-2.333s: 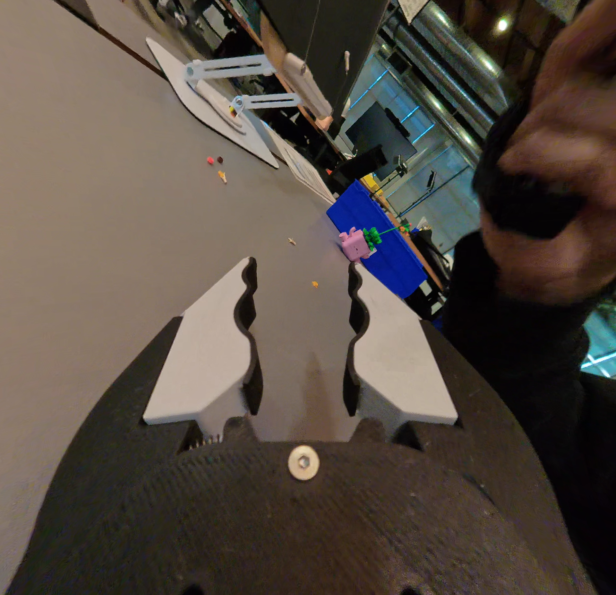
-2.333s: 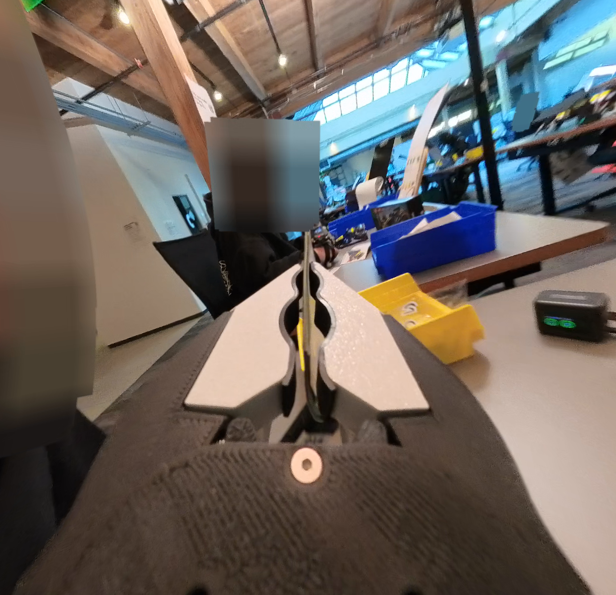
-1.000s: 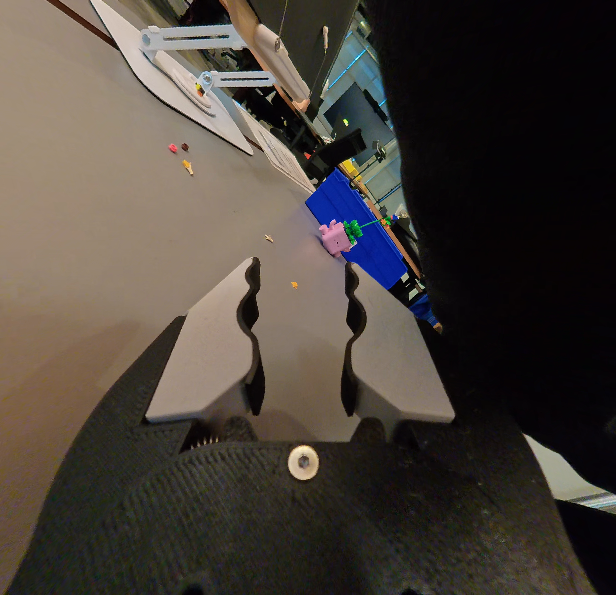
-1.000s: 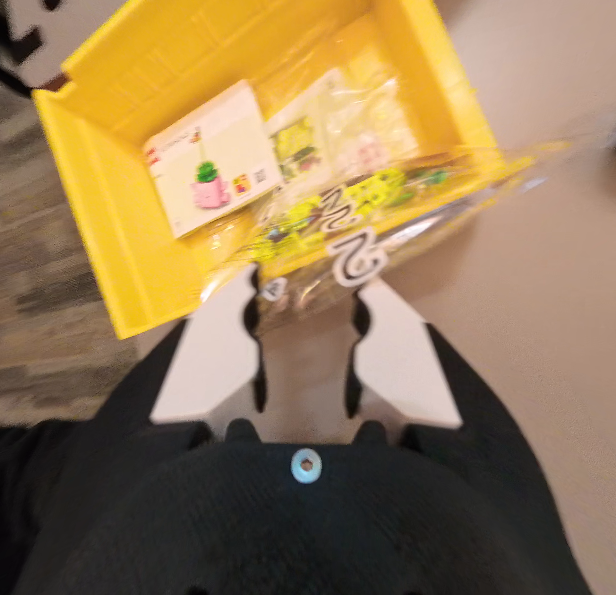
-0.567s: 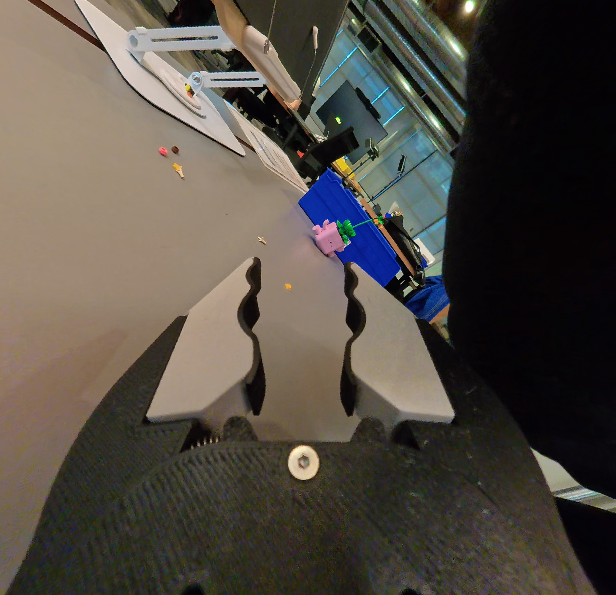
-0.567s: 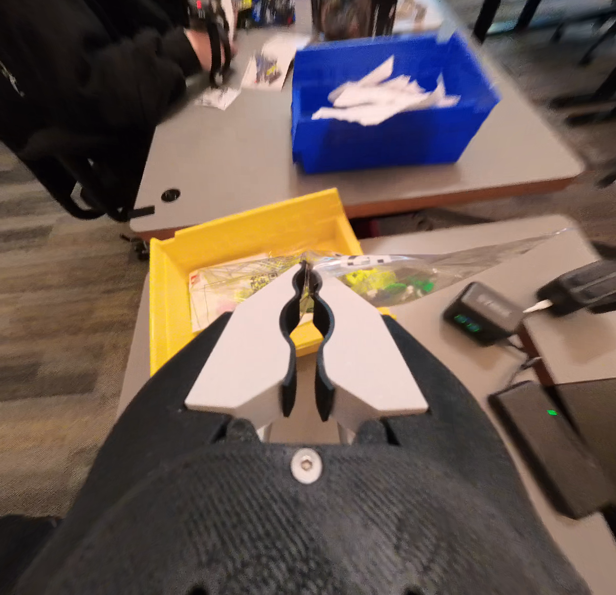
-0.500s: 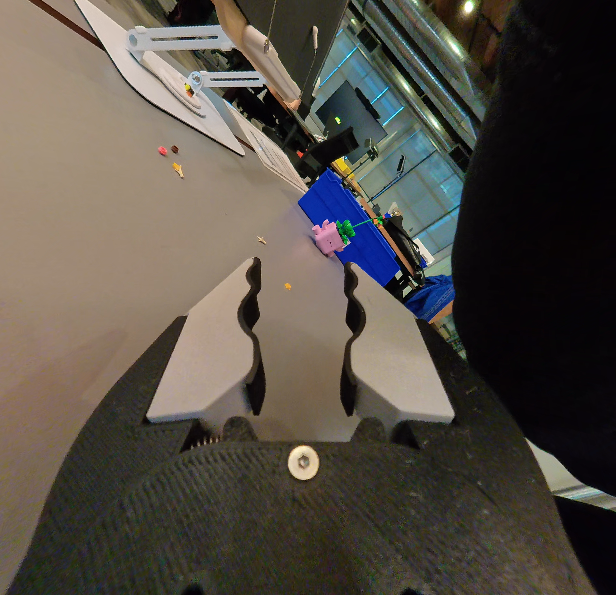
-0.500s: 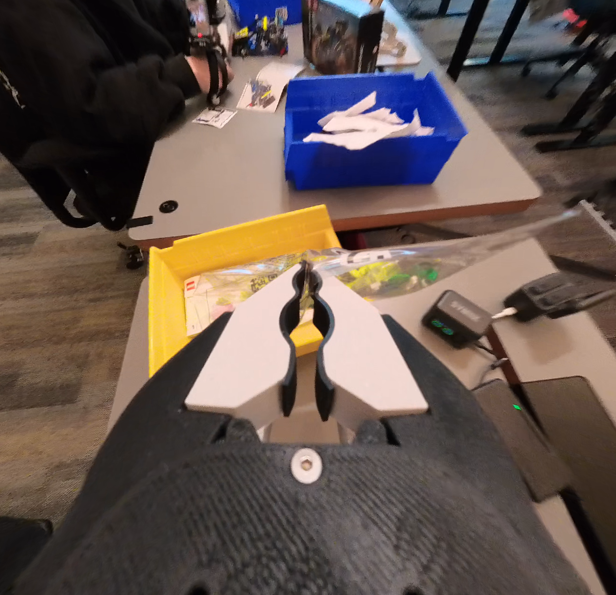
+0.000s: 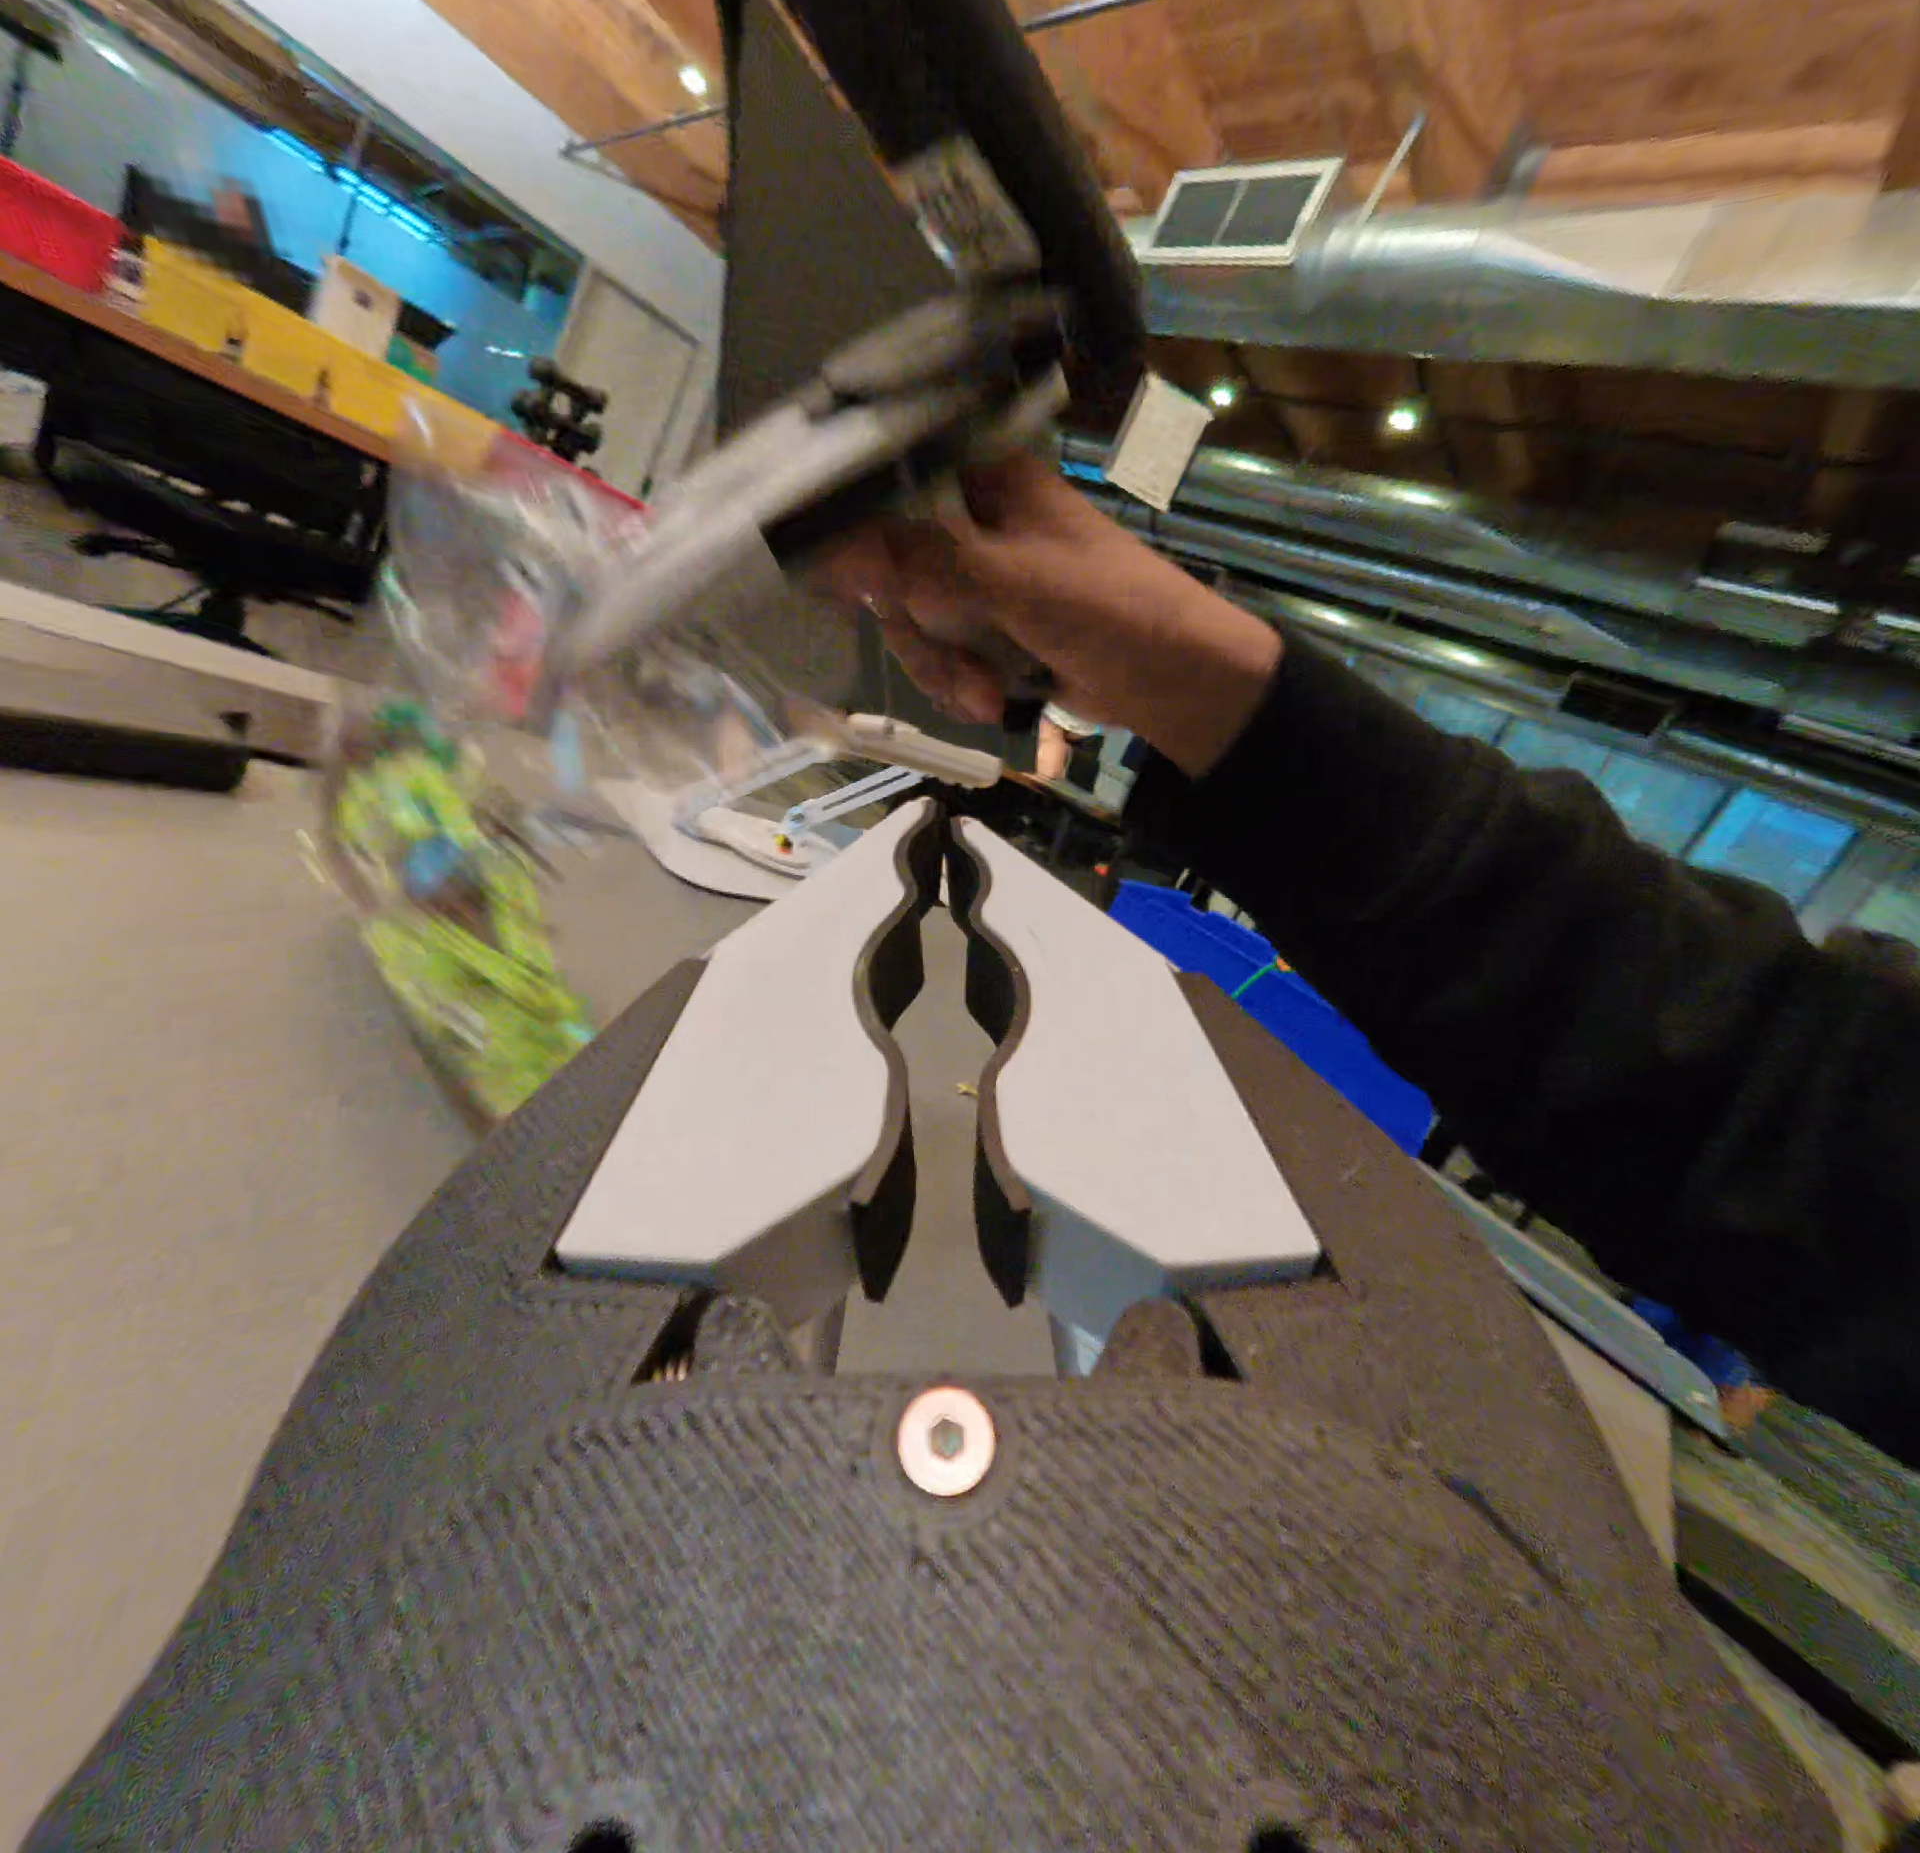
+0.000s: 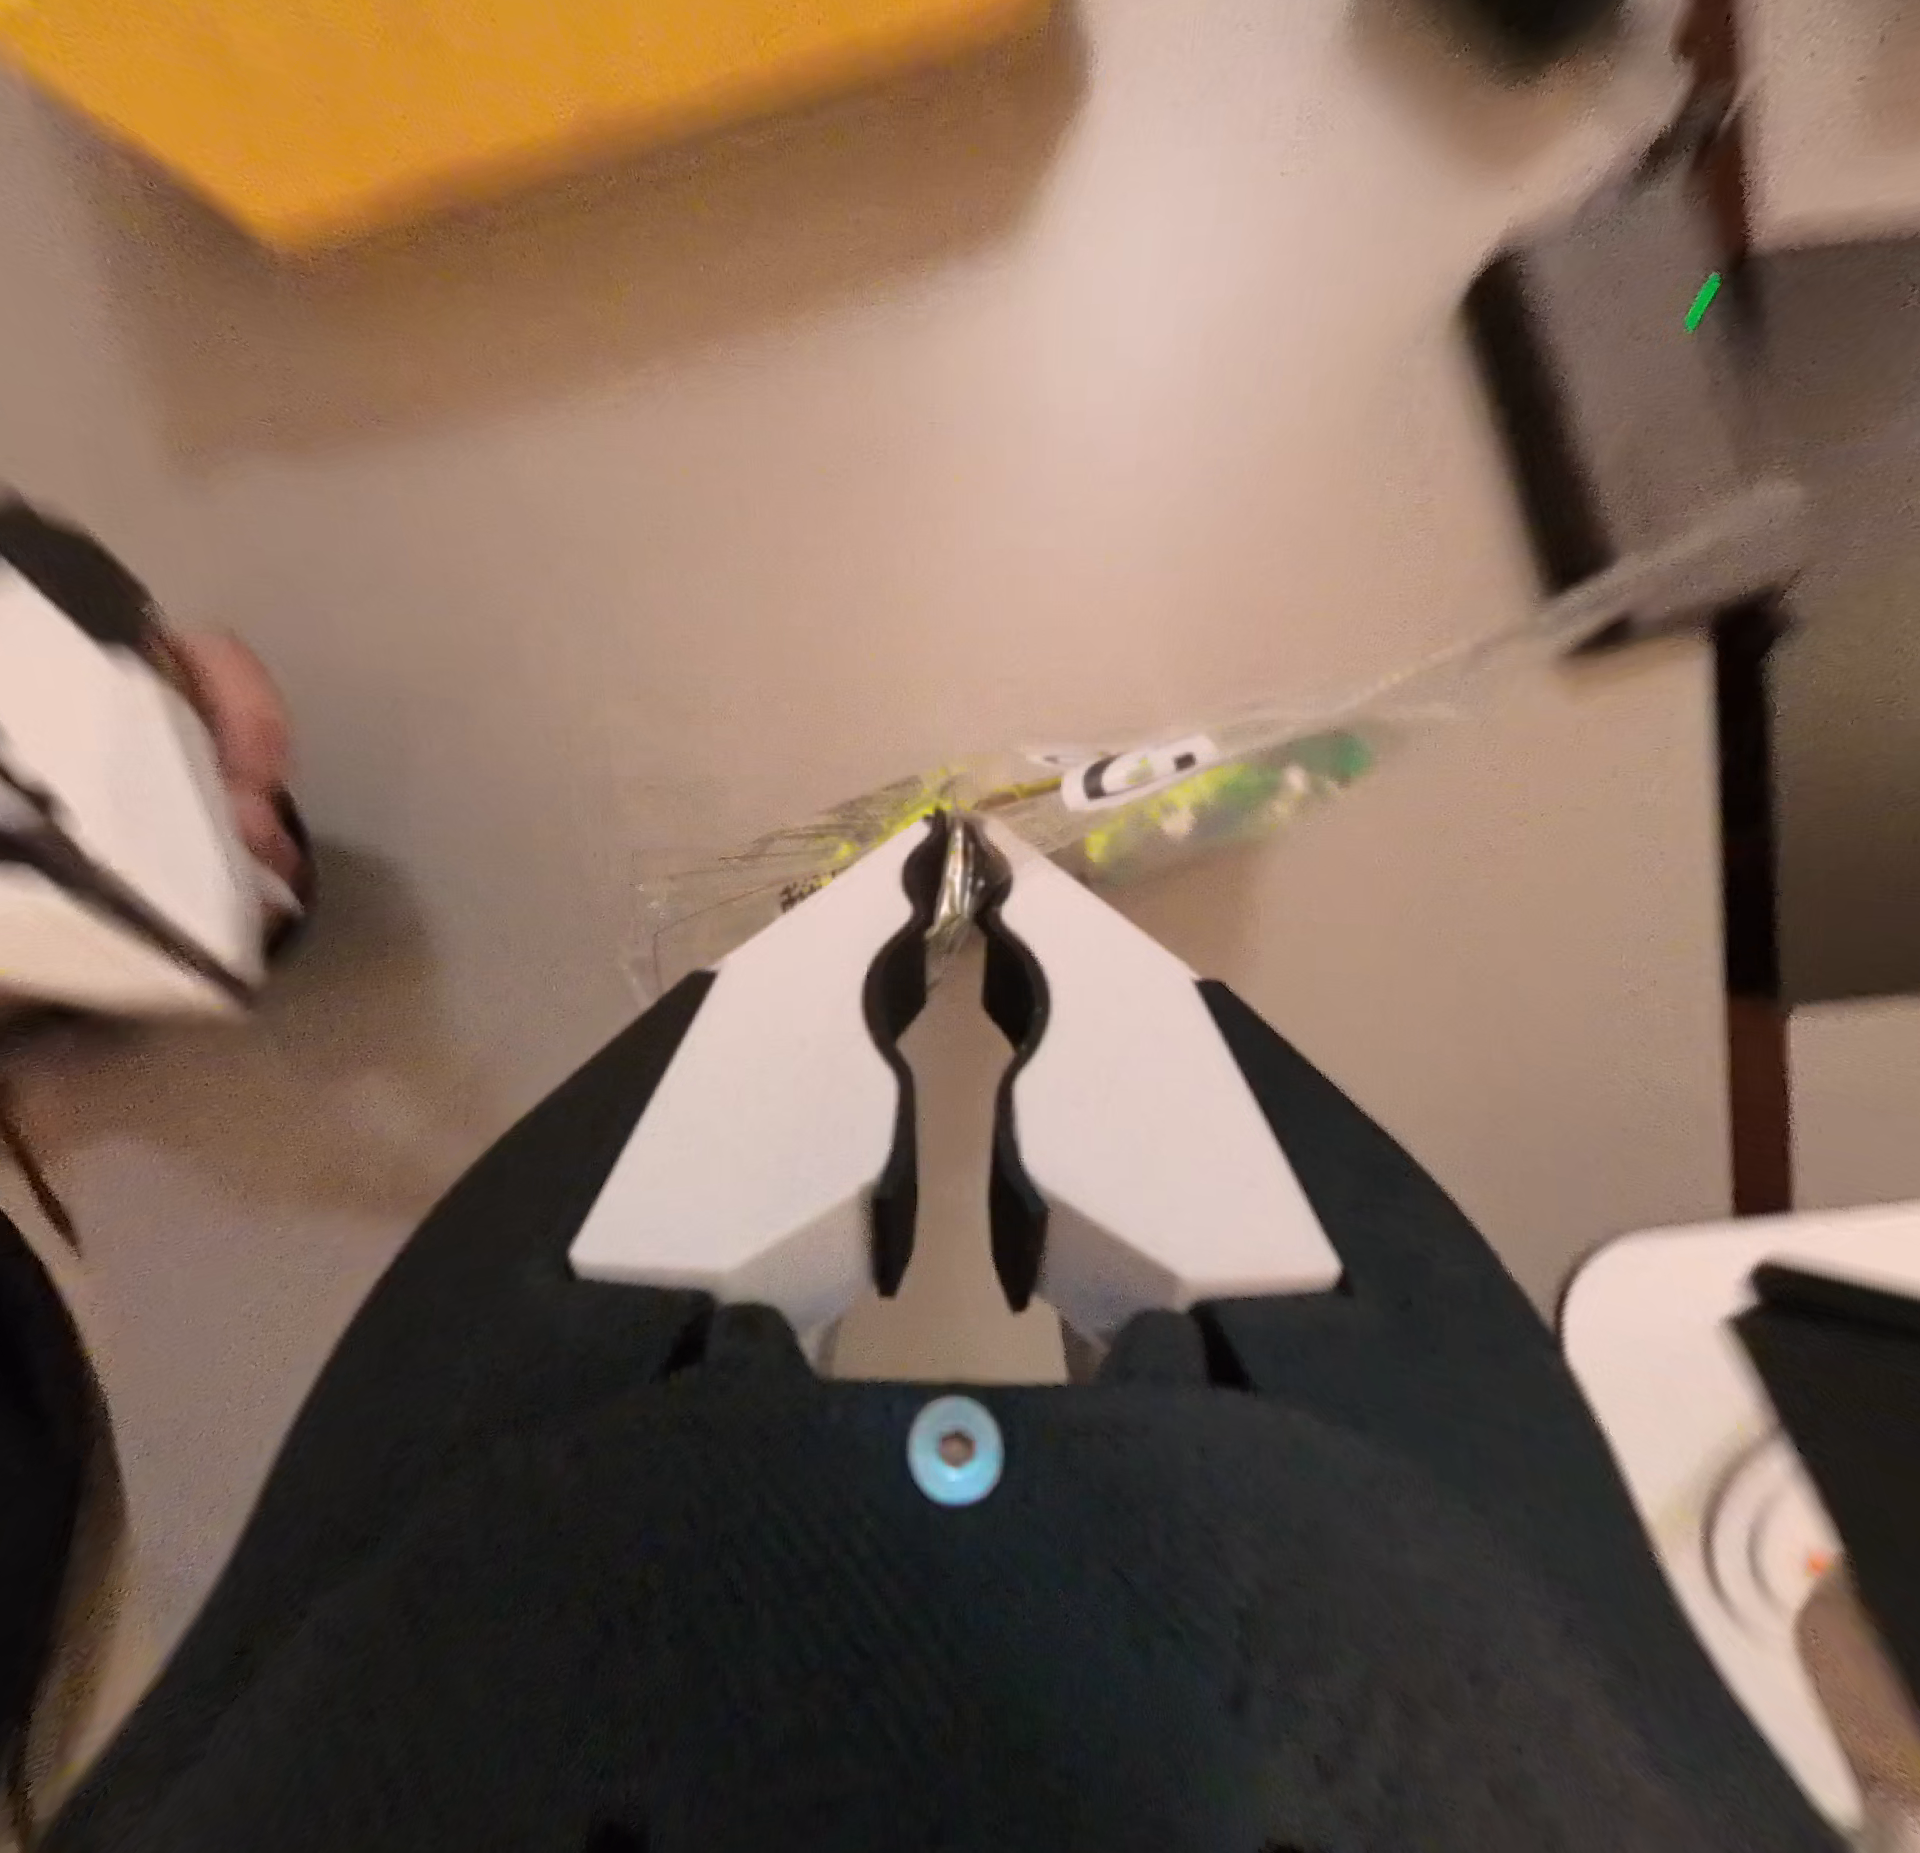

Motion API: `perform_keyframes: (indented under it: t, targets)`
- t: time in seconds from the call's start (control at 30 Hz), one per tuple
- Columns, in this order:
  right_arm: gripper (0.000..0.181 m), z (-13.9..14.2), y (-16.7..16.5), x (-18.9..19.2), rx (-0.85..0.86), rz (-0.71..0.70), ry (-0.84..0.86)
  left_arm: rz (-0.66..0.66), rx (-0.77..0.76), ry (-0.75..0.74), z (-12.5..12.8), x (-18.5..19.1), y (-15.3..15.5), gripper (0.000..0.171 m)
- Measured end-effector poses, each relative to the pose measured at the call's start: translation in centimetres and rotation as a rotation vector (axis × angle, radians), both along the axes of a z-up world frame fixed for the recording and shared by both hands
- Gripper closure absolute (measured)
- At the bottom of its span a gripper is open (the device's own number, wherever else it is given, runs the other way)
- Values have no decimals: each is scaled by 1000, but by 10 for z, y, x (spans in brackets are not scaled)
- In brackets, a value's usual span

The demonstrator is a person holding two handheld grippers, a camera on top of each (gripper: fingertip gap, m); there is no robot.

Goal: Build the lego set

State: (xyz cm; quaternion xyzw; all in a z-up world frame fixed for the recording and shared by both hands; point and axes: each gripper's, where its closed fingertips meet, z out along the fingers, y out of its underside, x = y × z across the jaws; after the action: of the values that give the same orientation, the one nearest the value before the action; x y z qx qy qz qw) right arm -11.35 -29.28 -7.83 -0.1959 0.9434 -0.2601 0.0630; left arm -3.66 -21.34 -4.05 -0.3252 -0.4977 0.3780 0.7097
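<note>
The clear bag of lego pieces (image 10: 1174, 785) hangs above the grey table (image 10: 727, 515), pinched at one edge by my right gripper (image 10: 958, 847). My left gripper (image 9: 943, 842) is closed on nothing, just beside the bag.

Left claw (image 9: 943, 832): two pale grey wedge-shaped fingers (image 9: 758, 1097), inner edges wavy and lined in black, seated in a black ribbed printed body with one silver hex-socket screw (image 9: 945, 1440) on its centreline. Right claw (image 10: 961, 837) was of the same build: whitish fingers (image 10: 1132, 1107), black wavy pads, black textured housing, one pale screw (image 10: 954, 1464). The person's right hand (image 9: 1039, 598) emerged from a long black sleeve (image 9: 1538, 972).
</note>
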Motion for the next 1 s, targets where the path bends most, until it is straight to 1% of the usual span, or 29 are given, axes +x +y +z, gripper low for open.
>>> perform_keyframes:
  t: [0.03,0.07,0.1,0.17,0.23,0.3,0.33,0.4,0.47,0.53,0.57,0.63,0.67,0.7,0.73,0.8,0.87,0.93,0.97,1.0]
  targets:
    - [174,-19,16,-8,55,-5,34,8,39,2,-3,1,-6,171]
    - [158,-30,28,-17,74,-32,47,7,93,6,-6,1,-11,171]
    - [152,-34,36,-23,65,-68,22,-4,143,5,-10,1,-16,171]
    - [132,-26,48,-33,2,-145,-84,-19,197,-20,-20,0,-21,171]
    - [125,-13,57,-43,-86,-210,-179,6,207,-58,-29,-2,-27,171]
    - [124,-7,68,-51,-146,-251,-238,21,210,-81,-34,-4,-28,166]
    - [124,-7,74,-53,-158,-262,-261,19,211,-90,-37,-6,-27,164]
    - [117,-12,84,-53,-146,-280,-302,0,214,-109,-41,-12,-22,161]
    - [113,-19,92,-56,-131,-300,-290,-22,214,-137,-47,-17,-16,157]
    - [115,-23,94,-56,-138,-304,-277,-34,209,-162,-51,-21,-11,153]
    - [120,-25,93,-56,-140,-316,-278,-36,207,-173,-53,-23,-10,151]
    - [137,-27,88,-58,-142,-352,-282,-44,208,-181,-55,-24,-7,150]
    - [141,-27,84,-57,-146,-356,-293,-47,211,-183,-56,-25,-6,149]
    - [164,-24,79,-51,-151,-343,-318,-50,213,-185,-57,-26,-5,148]
    - [168,-20,72,-44,-164,-329,-347,-51,213,-189,-58,-26,-5,147]
    - [167,-10,58,-28,-187,-298,-379,-36,205,-207,-60,-27,-6,139]
    - [158,-3,45,-10,-196,-242,-380,23,187,-239,-63,-28,-13,120]
    - [150,-2,35,2,-193,-195,-326,80,162,-271,-67,-29,-21,84]
    - [147,-2,32,4,-190,-182,-290,86,143,-305,-71,-31,-21,76]
    - [144,-2,29,8,-191,-168,-271,89,124,-338,-76,-33,-22,71]
